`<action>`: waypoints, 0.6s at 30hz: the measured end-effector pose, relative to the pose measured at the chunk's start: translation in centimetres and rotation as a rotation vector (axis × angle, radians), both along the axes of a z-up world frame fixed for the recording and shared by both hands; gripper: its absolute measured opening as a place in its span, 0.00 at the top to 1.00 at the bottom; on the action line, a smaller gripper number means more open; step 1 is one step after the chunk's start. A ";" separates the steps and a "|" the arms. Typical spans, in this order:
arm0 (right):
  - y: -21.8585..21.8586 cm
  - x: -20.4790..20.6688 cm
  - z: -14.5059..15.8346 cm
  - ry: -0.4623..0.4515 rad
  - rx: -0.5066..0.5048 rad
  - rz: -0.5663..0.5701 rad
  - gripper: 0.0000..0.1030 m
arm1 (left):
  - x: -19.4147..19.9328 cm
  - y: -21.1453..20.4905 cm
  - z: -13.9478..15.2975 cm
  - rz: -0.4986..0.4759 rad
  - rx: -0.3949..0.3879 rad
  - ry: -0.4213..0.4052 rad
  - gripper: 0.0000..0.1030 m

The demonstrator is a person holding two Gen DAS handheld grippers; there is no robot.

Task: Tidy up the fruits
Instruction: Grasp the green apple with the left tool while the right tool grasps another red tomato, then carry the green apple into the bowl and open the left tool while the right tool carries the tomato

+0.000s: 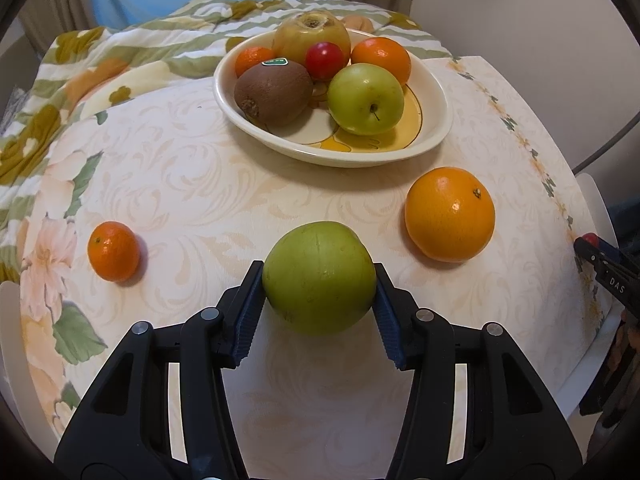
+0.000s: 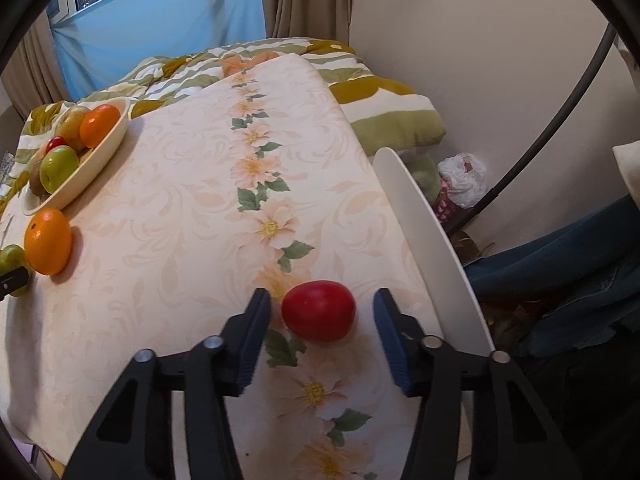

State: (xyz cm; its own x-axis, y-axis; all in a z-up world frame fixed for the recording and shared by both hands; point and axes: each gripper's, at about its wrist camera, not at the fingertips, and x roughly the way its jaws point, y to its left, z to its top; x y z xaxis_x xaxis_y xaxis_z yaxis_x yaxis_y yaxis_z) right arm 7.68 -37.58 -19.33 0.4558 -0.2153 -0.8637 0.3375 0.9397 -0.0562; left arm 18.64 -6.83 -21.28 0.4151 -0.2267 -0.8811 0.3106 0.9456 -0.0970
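Covering the desk (image 1: 180, 184), a floral cloth carries a bowl (image 1: 434, 120) of fruit, its far pieces partly hidden. Nearer, the left hand-held gripper (image 1: 319, 286) clamps a green apple (image 1: 320, 276) between orange (image 1: 450, 220) and mandarin (image 1: 114, 251). The right hand-held gripper (image 2: 322, 322) straddles a red fruit (image 2: 319, 317) near the desk edge, pads apart from it.

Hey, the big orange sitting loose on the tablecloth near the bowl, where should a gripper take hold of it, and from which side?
Grip the large round orange across its widest middle, coming down from above. It is smooth and rounded, so off-centre pads would likely slip. Bare floral tablecloth flanks it on both sides.
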 end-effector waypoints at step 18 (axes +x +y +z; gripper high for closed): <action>-0.3 -0.8 3.1 -0.074 0.056 0.058 0.68 | -2.4 0.3 3.6 0.046 -0.021 -0.056 0.43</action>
State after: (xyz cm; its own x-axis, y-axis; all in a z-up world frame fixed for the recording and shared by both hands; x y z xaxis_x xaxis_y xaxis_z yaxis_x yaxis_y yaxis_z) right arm 6.91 -37.85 -16.19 0.5289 -0.1392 -0.8372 0.2838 0.9587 0.0198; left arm 16.25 -6.49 -17.65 0.4739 -0.2244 -0.8515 0.2726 0.9569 -0.1004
